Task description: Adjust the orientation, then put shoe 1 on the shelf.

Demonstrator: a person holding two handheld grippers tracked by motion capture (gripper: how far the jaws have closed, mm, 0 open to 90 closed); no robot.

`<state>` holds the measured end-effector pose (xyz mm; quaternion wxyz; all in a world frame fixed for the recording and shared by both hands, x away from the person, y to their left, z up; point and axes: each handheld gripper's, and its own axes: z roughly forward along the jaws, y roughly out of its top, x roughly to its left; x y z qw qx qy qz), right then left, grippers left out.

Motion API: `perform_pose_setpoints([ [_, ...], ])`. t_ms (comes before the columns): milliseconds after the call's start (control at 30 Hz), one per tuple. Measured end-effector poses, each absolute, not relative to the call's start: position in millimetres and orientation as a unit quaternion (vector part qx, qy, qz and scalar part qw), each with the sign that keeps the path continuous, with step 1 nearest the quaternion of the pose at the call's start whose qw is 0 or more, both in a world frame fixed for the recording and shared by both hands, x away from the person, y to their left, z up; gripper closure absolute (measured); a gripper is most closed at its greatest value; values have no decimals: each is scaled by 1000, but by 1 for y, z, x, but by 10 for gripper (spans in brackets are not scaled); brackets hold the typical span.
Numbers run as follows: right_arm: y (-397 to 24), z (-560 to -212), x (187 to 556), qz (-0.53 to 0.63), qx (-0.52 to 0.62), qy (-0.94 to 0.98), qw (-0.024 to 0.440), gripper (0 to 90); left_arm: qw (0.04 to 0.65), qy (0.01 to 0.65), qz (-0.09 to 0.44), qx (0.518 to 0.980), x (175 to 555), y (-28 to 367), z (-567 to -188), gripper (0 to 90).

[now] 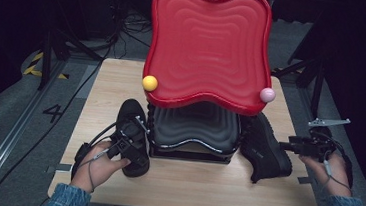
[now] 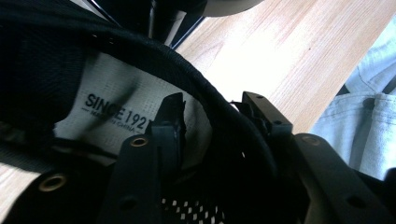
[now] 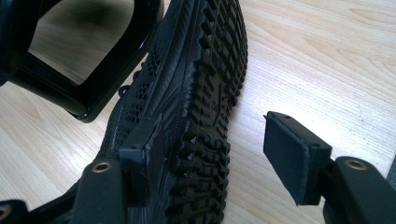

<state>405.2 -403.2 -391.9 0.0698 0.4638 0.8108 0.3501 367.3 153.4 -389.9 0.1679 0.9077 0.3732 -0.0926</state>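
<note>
Two black shoes lie on the wooden table (image 1: 123, 77). The left shoe (image 1: 135, 111) stands upright beside a black ribbed stand (image 1: 193, 129). My left gripper (image 1: 136, 129) straddles that shoe's collar (image 2: 219, 107): one jaw is inside over the white insole label (image 2: 107, 107), the other outside, and some white insole shows between the inner pad and the collar wall. The right shoe (image 1: 267, 150) lies on its side with its lugged sole (image 3: 210, 93) facing out. My right gripper (image 3: 215, 142) is open around the sole's end, with one pad at the upper and the other clear of the sole.
A large red wavy tray (image 1: 208, 45) stands tilted on the black stand, with a yellow ball (image 1: 149, 83) and a pink ball (image 1: 267, 95) at its lower corners. Bare table runs along the front edge. Cables and stand legs lie on the floor to the left.
</note>
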Motion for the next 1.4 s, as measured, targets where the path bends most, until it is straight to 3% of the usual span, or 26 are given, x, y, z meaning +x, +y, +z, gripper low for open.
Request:
perform_pose_setpoints([
  [133, -404, -394, 405, 352, 467, 809, 66, 384, 166, 374, -94, 908, 368, 148, -395, 654],
  [300, -408, -394, 401, 353, 470, 806, 67, 382, 175, 388, -94, 900, 369, 153, -399, 789],
  [433, -411, -393, 398, 354, 471, 805, 71, 385, 174, 388, -84, 901, 368, 152, -399, 828],
  [700, -416, -386, 392, 361, 471, 799, 93, 397, 188, 408, -106, 887, 370, 156, -403, 849],
  [1033, -418, -383, 388, 368, 473, 794, 102, 400, 180, 422, -92, 884, 368, 154, -399, 880],
  [1400, -419, -385, 386, 363, 472, 797, 101, 399, 183, 414, -84, 888, 364, 157, -370, 878],
])
